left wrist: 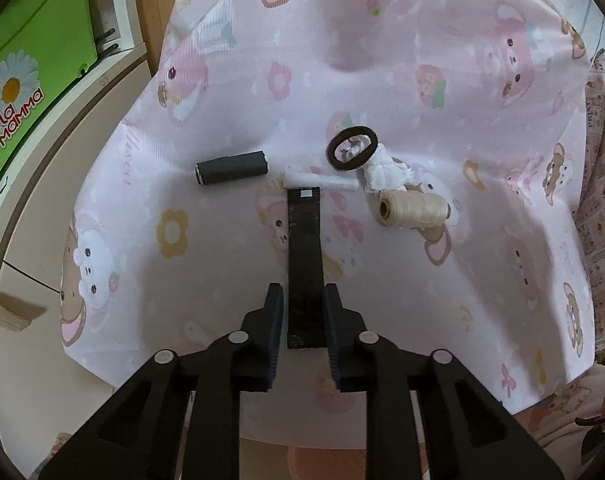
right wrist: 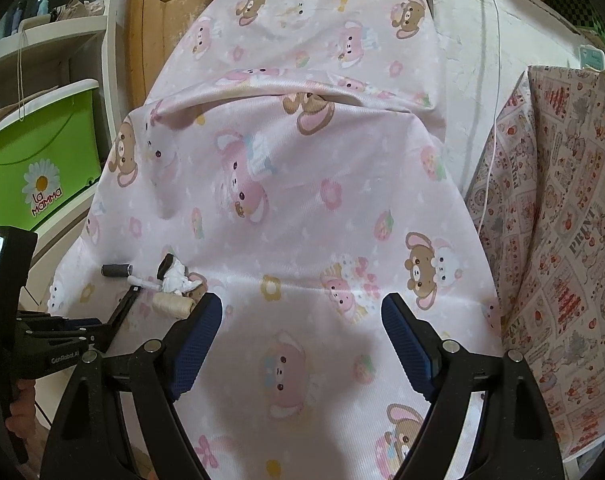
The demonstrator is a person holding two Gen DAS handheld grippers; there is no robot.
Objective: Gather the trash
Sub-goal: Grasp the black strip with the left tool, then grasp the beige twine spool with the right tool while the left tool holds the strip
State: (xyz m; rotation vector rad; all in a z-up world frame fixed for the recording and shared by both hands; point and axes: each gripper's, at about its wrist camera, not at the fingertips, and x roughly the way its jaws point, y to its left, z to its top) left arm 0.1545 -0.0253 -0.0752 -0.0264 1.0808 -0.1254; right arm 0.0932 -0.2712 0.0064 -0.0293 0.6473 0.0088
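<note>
Pinching a flat black strip (left wrist: 305, 256) between its 2 pads, the left gripper (left wrist: 302, 312) points the strip forward over a worktop draped in a pink cartoon-bear cloth (left wrist: 382, 60). The strip's far end, marked with a small white patch, reaches a white paper tube (left wrist: 320, 180) lying crosswise on the cloth; whether the 2 touch cannot be told. Left of the tube, apart from it, lies a dark grey thread spool (left wrist: 231, 168) on its side. To the right of the strip tip, a cream thread spool (left wrist: 412, 210) lies on its side, and just behind it sits a crumpled white tissue (left wrist: 386, 174) against the tube's right end. A black ring-shaped hair tie (left wrist: 352, 148) rests at the tissue's far left edge.

The right gripper (right wrist: 301, 312) hangs over bare cloth well to the right of this cluster, its blue-padded fingers (right wrist: 198, 332) spread wide with nothing between them. From its camera the same items appear small at the left. Beyond the worktop's left edge stands a green box (left wrist: 34, 40) printed with a daisy, and a printed patchwork cloth (right wrist: 562, 240) hangs at the right.
</note>
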